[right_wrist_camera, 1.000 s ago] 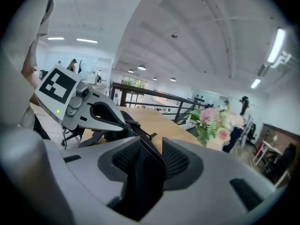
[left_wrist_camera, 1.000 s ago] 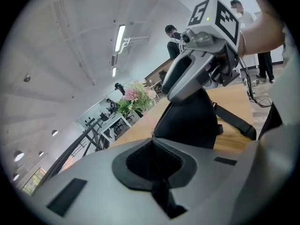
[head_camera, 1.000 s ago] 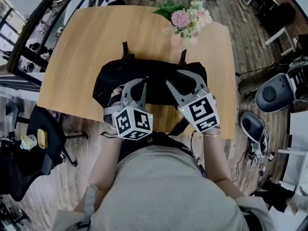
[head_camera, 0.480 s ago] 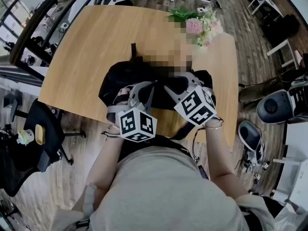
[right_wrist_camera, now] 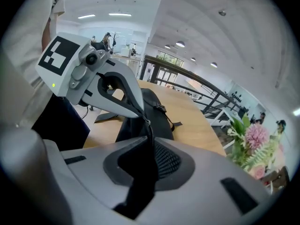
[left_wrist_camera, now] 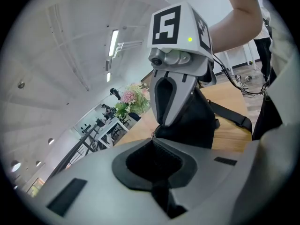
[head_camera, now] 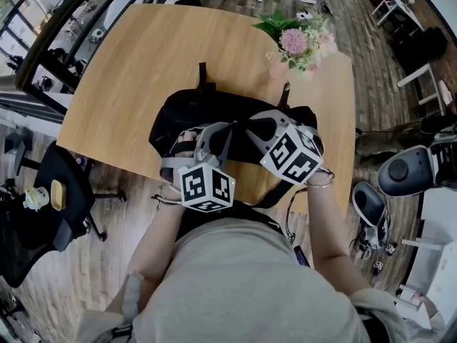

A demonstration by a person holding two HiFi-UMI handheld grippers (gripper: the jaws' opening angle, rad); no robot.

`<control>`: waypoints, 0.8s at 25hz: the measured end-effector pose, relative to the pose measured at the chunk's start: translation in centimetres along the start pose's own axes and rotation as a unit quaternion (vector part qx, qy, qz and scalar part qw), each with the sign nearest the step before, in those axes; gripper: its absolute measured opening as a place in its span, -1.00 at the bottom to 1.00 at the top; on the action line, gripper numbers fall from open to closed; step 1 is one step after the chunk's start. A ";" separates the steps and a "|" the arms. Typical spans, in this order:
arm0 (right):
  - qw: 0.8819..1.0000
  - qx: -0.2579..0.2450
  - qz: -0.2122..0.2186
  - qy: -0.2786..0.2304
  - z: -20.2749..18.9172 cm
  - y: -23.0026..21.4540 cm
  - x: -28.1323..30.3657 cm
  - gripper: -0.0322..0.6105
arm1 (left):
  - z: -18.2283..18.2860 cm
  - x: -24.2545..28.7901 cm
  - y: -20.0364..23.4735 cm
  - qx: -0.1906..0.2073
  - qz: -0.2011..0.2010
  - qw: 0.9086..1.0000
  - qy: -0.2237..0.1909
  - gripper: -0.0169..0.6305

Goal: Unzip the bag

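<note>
A black bag (head_camera: 187, 114) lies on the wooden table (head_camera: 128, 56) right in front of me. My left gripper (head_camera: 217, 137) rests on its top with jaws shut, pinching the bag at the small metal zip pull (right_wrist_camera: 146, 122). My right gripper (head_camera: 251, 128) faces it tip to tip, tilted down onto the bag. Its jaws have just been closing, and the black zip edge (right_wrist_camera: 151, 139) runs between them and is pressed by the pads. In the left gripper view the right gripper (left_wrist_camera: 161, 123) stands just past my own shut tips (left_wrist_camera: 152, 139).
A vase of pink flowers (head_camera: 300, 43) stands at the table's far right. The bag's shoulder strap (head_camera: 275, 190) hangs over the near edge. A black chair (head_camera: 61, 206) is at the left, more chairs and gear (head_camera: 403, 166) on the floor at the right.
The right gripper has dropped onto the bag, rolled, and narrowed its wide-open jaws onto the zip edge. The left gripper has stayed where it was, still shut.
</note>
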State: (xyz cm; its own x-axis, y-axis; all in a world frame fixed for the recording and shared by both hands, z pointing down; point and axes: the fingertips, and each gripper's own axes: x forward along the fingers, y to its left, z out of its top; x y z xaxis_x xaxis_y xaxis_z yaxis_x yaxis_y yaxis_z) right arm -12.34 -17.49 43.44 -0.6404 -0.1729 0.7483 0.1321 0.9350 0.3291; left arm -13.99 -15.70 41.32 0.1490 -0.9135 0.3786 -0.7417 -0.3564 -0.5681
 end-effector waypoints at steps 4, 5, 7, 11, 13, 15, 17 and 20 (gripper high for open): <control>1.000 -0.008 -0.005 -0.001 -0.5 0.4 -0.3 -0.79 | -0.7 -0.1 0.1 -0.005 0.003 1.000 0.007 -0.89; 1.000 -0.005 -0.006 -0.002 -0.6 0.4 -0.4 -0.80 | -1.0 -0.2 0.2 -0.008 0.004 1.000 0.008 -0.89; 1.000 0.003 -0.011 -0.004 -0.6 0.2 -0.7 -0.80 | -1.3 -0.4 0.4 -0.012 0.007 1.000 0.010 -0.89; 1.000 0.011 -0.029 -0.001 -0.7 -0.2 -0.7 -0.80 | -1.9 -0.7 0.9 -0.020 0.017 1.000 0.018 -0.89; 0.999 0.014 -0.036 -0.002 -0.9 -0.4 -0.7 -0.80 | -2.6 -0.9 1.4 -0.024 0.022 0.999 0.023 -0.89; 0.999 0.016 -0.042 -0.002 -1.0 -0.4 -0.7 -0.80 | -3.1 -1.2 1.7 -0.027 0.027 0.999 0.029 -0.89; 0.999 0.020 -0.046 -0.004 -1.1 -0.4 -0.6 -0.80 | -3.7 -1.5 2.0 -0.029 0.031 0.999 0.034 -0.89; 0.998 0.027 -0.049 -0.004 -1.2 -0.4 -0.6 -0.80 | -4.5 -2.0 2.3 -0.031 0.040 0.998 0.040 -0.89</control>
State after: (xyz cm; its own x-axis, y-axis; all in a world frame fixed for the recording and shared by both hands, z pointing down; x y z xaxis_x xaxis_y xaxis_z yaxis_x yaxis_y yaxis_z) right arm -11.15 -18.13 43.52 -0.6538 -0.2621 0.7098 0.0282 0.9290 0.3690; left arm -18.98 -13.84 42.53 0.0362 -0.9189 0.3929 -0.7888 -0.2676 -0.5533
